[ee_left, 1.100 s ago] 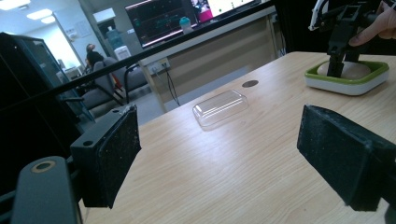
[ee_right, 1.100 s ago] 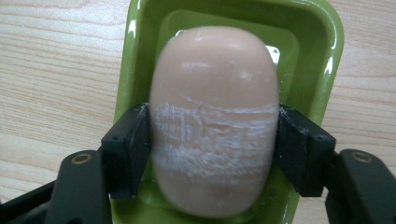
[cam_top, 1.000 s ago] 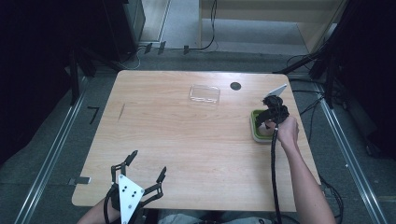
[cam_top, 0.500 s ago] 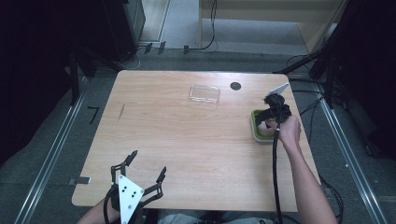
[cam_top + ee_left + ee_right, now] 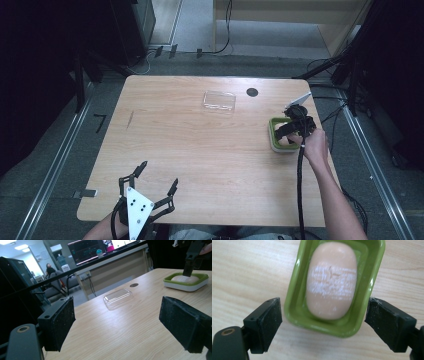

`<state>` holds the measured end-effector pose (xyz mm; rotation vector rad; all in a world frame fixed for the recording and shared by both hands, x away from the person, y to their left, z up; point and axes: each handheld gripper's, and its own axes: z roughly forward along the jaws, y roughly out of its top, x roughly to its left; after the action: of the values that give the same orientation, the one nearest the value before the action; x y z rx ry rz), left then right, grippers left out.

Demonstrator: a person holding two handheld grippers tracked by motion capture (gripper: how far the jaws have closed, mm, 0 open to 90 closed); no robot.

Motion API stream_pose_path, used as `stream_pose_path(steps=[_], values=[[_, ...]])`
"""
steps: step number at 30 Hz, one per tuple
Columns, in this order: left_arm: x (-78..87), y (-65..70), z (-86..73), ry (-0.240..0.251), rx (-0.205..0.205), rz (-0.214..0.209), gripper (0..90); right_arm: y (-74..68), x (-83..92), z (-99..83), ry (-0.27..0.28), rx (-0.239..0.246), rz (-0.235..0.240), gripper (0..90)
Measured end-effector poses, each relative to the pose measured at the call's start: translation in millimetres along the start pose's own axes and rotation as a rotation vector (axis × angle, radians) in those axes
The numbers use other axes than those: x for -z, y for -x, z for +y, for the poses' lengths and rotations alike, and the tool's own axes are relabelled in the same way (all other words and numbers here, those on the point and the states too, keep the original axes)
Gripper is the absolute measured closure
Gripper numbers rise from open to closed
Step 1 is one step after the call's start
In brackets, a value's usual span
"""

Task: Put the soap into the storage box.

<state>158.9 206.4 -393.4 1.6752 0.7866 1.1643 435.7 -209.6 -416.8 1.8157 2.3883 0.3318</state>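
**Soap dish straddled, other gripper parked**

At the bottom left of the high view, the left gripper (image 5: 150, 192) is held at the near table edge with its jaws spread wide and nothing between them, apparently parked out of the way. Further up, at the right edge of the table (image 5: 200, 165), the right gripper (image 5: 322, 320) is poised over a green dish (image 5: 297, 302), its jaws spread on either side of the near end, seemingly so the dish can be clasped across its width. A pale soap bar (image 5: 331, 280) lies inside the dish. Beyond, in the upper middle, a clear lid (image 5: 219, 100) rests alone, probably meant for the dish.
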Motion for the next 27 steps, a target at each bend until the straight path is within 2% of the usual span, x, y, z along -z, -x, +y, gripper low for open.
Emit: stream_pose_path(steps=[16,27], values=[[0.6,0.2,0.1,0.000,-0.004,0.001,13.8,-15.3,30.7,-42.1,0.022,0.103,-0.021,13.2],[0.6,0.3,0.2,0.000,-0.003,0.003,13.8,-27.9,40.4,-71.5,0.025,0.166,-0.019,12.9]])
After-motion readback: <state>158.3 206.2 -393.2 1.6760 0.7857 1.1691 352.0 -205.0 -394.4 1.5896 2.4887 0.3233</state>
